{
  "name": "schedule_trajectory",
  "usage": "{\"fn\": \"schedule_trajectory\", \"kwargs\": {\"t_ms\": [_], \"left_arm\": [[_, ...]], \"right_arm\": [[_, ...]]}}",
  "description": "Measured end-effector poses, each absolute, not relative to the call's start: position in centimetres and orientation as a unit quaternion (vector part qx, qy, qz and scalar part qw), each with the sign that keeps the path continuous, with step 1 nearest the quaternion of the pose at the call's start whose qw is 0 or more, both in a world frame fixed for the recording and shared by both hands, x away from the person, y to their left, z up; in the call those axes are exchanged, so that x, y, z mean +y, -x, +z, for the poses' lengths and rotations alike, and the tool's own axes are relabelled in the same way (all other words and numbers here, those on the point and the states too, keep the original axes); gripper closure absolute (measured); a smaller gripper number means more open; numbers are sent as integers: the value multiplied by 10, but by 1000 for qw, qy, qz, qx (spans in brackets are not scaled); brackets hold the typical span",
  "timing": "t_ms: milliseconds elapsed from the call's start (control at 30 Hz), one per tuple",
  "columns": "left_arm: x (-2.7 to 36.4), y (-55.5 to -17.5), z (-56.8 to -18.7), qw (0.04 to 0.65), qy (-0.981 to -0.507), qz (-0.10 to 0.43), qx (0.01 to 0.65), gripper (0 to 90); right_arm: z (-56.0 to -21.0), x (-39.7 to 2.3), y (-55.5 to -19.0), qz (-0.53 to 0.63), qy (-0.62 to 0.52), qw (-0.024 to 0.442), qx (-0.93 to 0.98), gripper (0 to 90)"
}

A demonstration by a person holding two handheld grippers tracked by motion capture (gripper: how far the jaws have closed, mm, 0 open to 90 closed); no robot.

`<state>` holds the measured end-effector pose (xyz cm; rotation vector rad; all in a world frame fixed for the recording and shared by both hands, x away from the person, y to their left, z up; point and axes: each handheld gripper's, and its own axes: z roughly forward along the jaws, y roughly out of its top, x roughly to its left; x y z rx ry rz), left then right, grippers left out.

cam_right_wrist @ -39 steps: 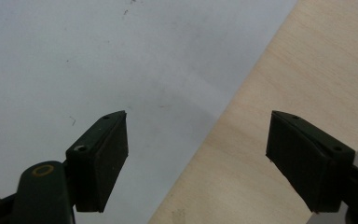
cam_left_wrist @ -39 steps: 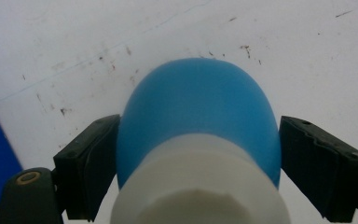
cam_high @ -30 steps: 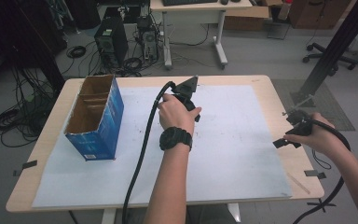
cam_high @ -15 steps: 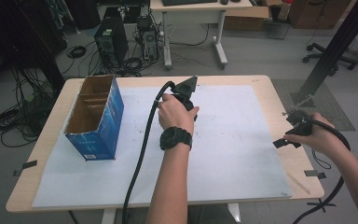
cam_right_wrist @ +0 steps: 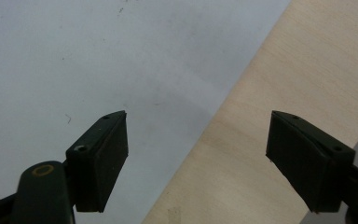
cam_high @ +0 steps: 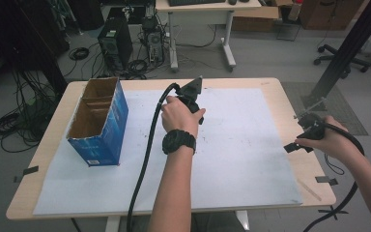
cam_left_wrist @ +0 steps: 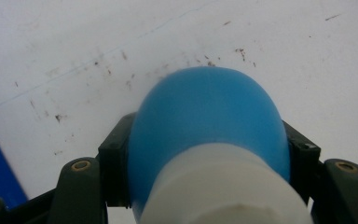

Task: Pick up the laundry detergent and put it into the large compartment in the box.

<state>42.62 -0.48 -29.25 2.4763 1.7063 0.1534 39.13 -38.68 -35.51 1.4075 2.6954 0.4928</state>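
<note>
Left gripper (cam_left_wrist: 207, 154) clamped, right gripper (cam_right_wrist: 196, 158) agape

High view: even, soft overhead light, somewhat dim; the floor at the far left falls into deep shadow. White sheet (cam_high: 232, 145) reads bluish, with weak shadows under the forearms. Left gripper view: blue-and-white object (cam_left_wrist: 209, 140) close to the lens, soft and out of focus, possibly motion blur. Right gripper view: jaws dark, little detail; sheet behind evenly lit, mild falloff toward the corners.
</note>
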Motion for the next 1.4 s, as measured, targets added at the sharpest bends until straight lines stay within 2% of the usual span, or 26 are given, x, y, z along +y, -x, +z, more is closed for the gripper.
{"fn": "schedule_trajectory", "kwargs": {"t_ms": [833,1400], "left_arm": [[0,-423,-279,46,-833,31,551,373],[3,-423,-253,49,-841,26,539,373]], "right_arm": [[-350,-383,-392,161,-455,34,875,209],[-338,-379,-392,164,-455,38,874,209]]}}
